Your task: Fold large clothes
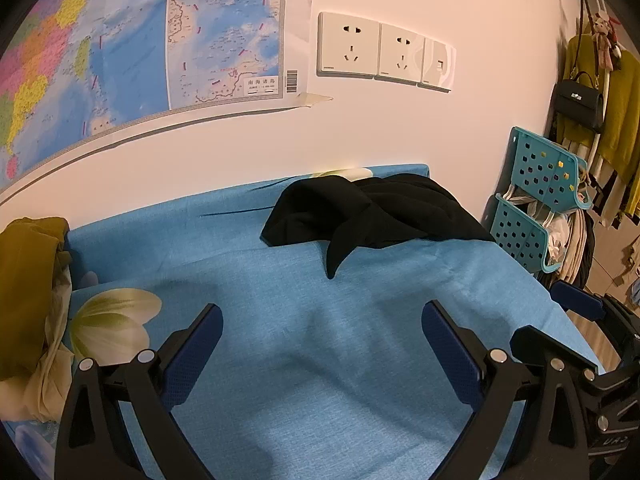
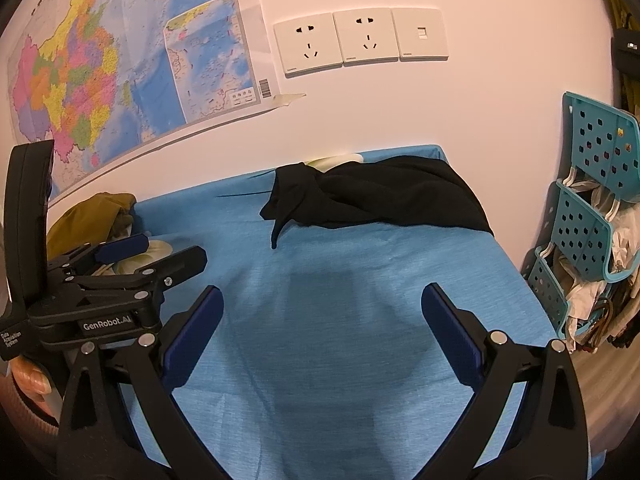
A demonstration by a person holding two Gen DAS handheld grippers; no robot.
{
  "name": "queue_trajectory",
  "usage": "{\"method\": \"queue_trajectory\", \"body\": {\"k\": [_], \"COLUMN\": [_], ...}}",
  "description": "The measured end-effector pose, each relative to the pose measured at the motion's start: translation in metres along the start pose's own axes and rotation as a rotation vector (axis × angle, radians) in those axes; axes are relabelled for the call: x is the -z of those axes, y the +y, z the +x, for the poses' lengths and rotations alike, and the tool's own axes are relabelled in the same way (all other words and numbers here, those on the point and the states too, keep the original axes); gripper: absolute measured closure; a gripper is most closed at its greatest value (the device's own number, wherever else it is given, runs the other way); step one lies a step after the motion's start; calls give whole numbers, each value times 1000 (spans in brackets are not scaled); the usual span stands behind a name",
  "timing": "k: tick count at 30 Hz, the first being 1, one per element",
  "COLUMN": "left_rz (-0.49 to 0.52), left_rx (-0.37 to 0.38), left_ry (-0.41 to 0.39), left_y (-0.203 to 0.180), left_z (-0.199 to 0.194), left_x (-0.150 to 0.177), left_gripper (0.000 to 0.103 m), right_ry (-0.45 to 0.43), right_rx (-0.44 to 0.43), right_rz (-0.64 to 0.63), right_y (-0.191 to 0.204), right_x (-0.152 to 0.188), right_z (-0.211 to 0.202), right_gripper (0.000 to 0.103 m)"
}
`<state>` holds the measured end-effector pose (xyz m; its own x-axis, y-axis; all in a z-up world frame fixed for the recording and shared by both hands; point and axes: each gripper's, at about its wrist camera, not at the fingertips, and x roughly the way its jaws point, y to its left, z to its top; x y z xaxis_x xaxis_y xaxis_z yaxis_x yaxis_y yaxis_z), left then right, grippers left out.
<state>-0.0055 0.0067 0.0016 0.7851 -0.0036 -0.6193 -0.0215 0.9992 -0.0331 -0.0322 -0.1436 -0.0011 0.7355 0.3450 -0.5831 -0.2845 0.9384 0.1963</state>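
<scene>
A black garment point(image 1: 372, 212) lies crumpled at the far right of the blue-covered table point(image 1: 280, 380), against the wall; it also shows in the right wrist view point(image 2: 384, 196). My left gripper point(image 1: 322, 320) is open and empty above the blue cloth, well short of the garment. My right gripper point(image 2: 322, 304) is open and empty too, over the cloth point(image 2: 340, 340). The left gripper point(image 2: 156, 256) shows at the left of the right wrist view, and the right gripper's finger point(image 1: 580, 300) at the right edge of the left wrist view.
An olive garment point(image 1: 28, 280) is heaped at the table's left end. A teal perforated rack point(image 1: 540, 200) with bags stands right of the table. A map point(image 1: 120, 40) and wall sockets point(image 1: 384, 52) are on the wall behind. Clothes and a black handbag point(image 1: 580, 100) hang at far right.
</scene>
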Motion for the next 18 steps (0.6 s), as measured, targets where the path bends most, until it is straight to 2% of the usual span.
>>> {"method": "queue_trajectory", "body": {"k": [18], "left_rz": [-8], "left_rx": [4], "left_ry": [4], "left_y": [3], "left_z": [0], "left_x": [0], "left_gripper": [7], "right_ry": [3], "right_rx": [-11], "right_rz": [1], "right_y": [3], "right_x": [1], "right_z": [2], "right_gripper": [6]}}
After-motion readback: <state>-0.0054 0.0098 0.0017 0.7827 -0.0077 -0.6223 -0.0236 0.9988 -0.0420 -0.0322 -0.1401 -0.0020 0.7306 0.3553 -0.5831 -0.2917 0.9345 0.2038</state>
